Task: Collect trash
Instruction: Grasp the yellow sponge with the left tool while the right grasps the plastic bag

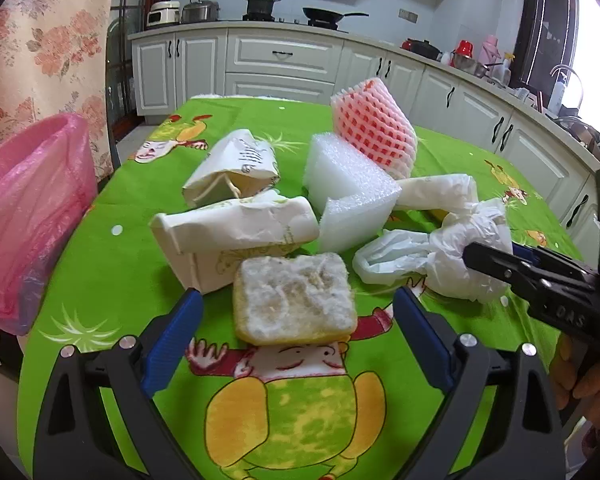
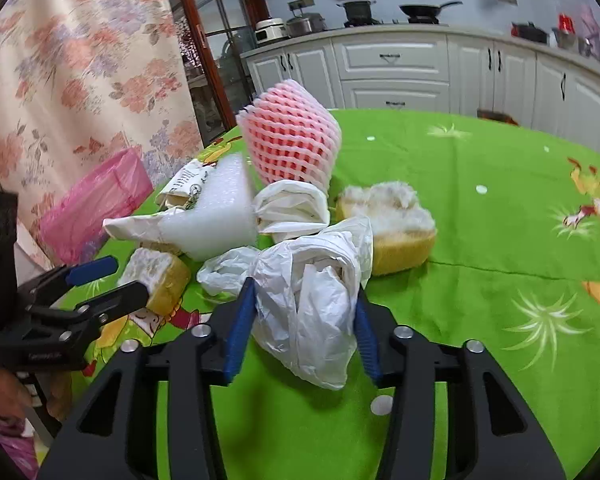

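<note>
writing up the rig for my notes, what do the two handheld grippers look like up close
Both match: the left gripper and right gripper have black plastic frames with triangular cut-outs, silver round bolt heads at the pivots and blue ribbed fingers. Pale embossed lettering runs along one side of each body, too small to read.

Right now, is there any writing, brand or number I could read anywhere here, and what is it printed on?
"OAS": raised letters on the black body of the right gripper, seen from the left camera; possibly only part of a word.
Dark print on the paper bag: too small and creased to read.
Small lettering on the left gripper body: too blurred to read.
The green tablecloth shows cartoon pictures, no readable words.
</note>
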Available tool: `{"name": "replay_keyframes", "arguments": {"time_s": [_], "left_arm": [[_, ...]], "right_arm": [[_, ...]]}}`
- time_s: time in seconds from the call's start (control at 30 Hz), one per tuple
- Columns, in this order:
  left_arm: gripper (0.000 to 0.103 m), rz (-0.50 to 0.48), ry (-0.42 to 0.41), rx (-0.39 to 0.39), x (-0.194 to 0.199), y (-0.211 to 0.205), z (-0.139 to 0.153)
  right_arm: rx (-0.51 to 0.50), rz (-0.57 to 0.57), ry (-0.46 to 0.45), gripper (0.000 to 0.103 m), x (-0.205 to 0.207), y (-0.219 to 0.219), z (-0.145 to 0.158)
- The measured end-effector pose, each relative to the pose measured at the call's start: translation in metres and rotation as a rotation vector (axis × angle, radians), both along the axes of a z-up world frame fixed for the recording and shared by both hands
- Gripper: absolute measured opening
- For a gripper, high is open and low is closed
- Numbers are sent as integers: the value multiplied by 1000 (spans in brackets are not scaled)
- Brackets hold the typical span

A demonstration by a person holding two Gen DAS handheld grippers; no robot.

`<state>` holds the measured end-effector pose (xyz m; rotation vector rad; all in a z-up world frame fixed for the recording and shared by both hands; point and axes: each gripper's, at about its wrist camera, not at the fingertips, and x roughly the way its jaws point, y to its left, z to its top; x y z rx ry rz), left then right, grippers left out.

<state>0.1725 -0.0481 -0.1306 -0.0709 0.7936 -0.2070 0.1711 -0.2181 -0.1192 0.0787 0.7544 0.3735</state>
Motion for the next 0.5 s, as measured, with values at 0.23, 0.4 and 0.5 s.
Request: {"name": "replay_keyframes", "arguments": {"time_s": [0.23,0.4,0.5], "left_arm": [[81,-7,16,23,9,-12,-4],[75,14,22,47,12,-14,-8],[70,14,30,87,14,-17,-12]], "right_arm": [[-2,-4,-12,40,-10,-5,2],[19,-18,-4,40,-14,-13,1],[22,-21,-10,40,-17,-13,3]]}}
